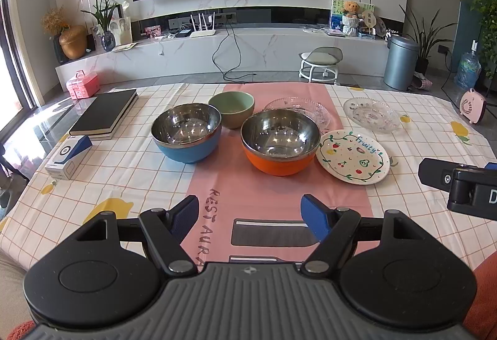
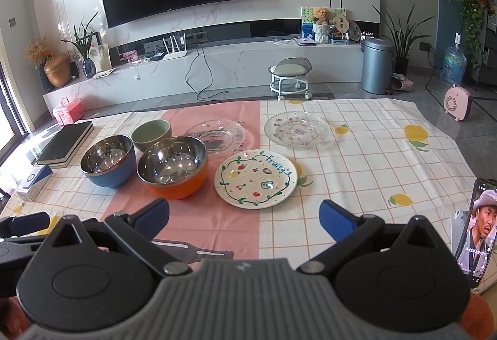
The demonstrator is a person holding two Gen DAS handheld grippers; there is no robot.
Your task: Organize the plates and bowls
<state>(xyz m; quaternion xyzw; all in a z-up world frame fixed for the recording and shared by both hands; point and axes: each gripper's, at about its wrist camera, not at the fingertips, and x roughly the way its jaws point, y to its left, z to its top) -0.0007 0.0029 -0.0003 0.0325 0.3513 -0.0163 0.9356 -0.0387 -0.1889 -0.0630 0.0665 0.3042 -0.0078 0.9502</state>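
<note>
A blue steel bowl (image 1: pixel 187 136) (image 2: pixel 108 164), an orange steel bowl (image 1: pixel 280 141) (image 2: pixel 172 170) and a green bowl (image 1: pixel 231 108) (image 2: pixel 151 134) stand on the tablecloth. A white "fruity" plate (image 1: pixel 352 156) (image 2: pixel 255 178) lies right of the orange bowl. Two clear glass plates (image 1: pixel 298 107) (image 1: pixel 371 115) (image 2: pixel 215 133) (image 2: pixel 296 129) lie behind. My left gripper (image 1: pixel 250 215) is open and empty, near the table's front, before the orange bowl. My right gripper (image 2: pixel 245 215) is open and empty, before the white plate.
A black notebook (image 1: pixel 104 115) (image 2: pixel 66 145) and a white-blue box (image 1: pixel 68 156) (image 2: pixel 32 183) lie at the table's left. A phone (image 2: pixel 475 231) playing video stands at the right front. The right gripper's body (image 1: pixel 462 188) shows at the left view's right edge.
</note>
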